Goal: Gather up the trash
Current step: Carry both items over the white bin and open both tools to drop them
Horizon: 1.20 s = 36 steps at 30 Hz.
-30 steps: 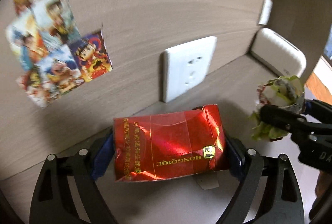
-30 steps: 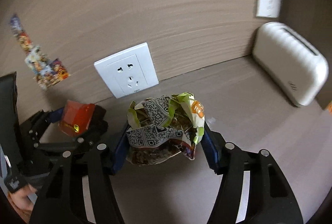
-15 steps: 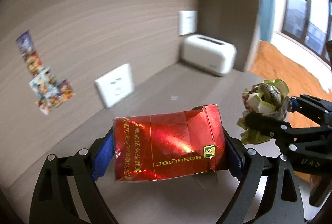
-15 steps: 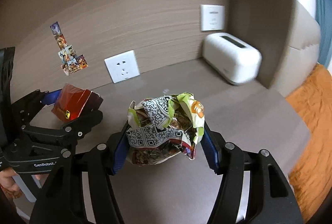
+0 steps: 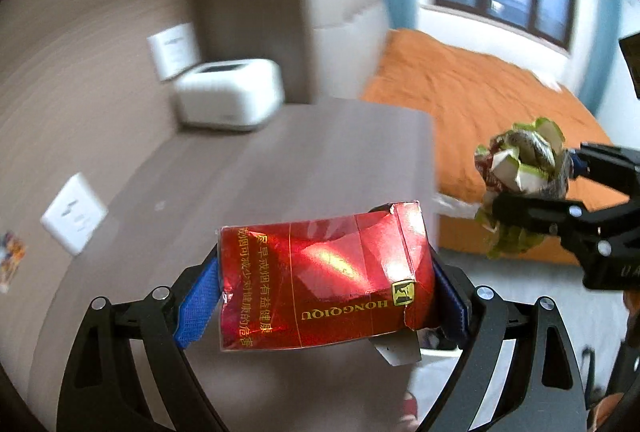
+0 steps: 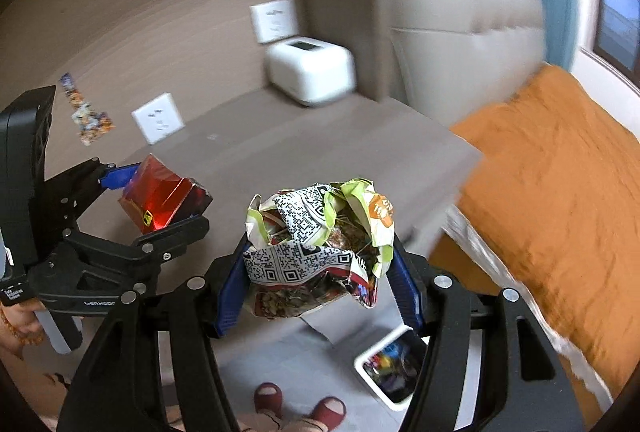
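On the red cigarette pack I could read "HONGQIU" in gold capitals, printed upside down from my left wrist view, beside a small gold emblem. Along the pack's other end ran a line of gold Chinese characters, a health warning: 吸烟有害健康. On the crumpled snack wrapper I saw black-and-white QR codes on two folds, and an orange round badge with white characters too creased for me to read. The left gripper body carried pale lettering that looked like "GenRobot", partly cut off. On the right gripper I made out only "UA" at the picture's edge
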Each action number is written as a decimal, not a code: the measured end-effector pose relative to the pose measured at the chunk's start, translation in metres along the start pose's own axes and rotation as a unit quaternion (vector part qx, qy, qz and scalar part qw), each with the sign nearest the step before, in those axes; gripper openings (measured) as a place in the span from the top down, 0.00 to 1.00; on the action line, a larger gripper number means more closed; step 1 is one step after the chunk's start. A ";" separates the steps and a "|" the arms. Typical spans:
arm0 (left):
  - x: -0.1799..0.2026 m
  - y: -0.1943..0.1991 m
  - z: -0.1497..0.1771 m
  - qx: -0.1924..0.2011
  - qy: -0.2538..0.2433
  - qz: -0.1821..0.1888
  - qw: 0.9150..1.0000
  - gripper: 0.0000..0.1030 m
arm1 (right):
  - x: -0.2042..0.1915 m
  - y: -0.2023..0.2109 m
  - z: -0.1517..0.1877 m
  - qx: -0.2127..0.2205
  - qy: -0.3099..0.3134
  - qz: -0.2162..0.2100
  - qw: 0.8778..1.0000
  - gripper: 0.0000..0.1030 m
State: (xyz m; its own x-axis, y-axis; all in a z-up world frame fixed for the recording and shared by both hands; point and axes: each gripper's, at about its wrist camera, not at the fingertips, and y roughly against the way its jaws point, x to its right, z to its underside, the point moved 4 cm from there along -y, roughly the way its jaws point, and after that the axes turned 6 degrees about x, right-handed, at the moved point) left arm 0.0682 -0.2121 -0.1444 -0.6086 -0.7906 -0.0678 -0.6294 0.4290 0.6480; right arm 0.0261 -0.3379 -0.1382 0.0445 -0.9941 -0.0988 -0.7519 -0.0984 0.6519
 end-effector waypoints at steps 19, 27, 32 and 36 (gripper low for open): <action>0.218 -0.155 0.106 -0.116 -0.231 0.173 0.950 0.15 | 0.156 -0.046 0.180 -0.148 -0.034 0.110 0.982 0.38; 0.258 -0.259 0.205 -0.164 -0.275 0.199 0.926 0.15 | 0.182 -0.144 0.281 -0.214 0.066 0.072 0.972 0.38; 0.269 -0.309 0.263 -0.187 -0.285 0.218 0.914 0.15 | 0.197 -0.200 0.337 -0.248 0.097 0.048 0.963 0.38; 0.273 -0.345 0.298 -0.203 -0.274 0.234 0.911 0.11 | 0.211 -0.237 0.371 -0.266 0.085 0.027 0.960 0.20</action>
State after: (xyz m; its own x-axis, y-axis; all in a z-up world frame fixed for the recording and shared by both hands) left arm -0.0242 -0.4459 -0.6124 -0.9840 -0.1782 -0.0094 -0.0773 0.3783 0.9225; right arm -0.0302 -0.5075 -0.5920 0.1548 -0.9871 0.0403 -0.3149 -0.0106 0.9491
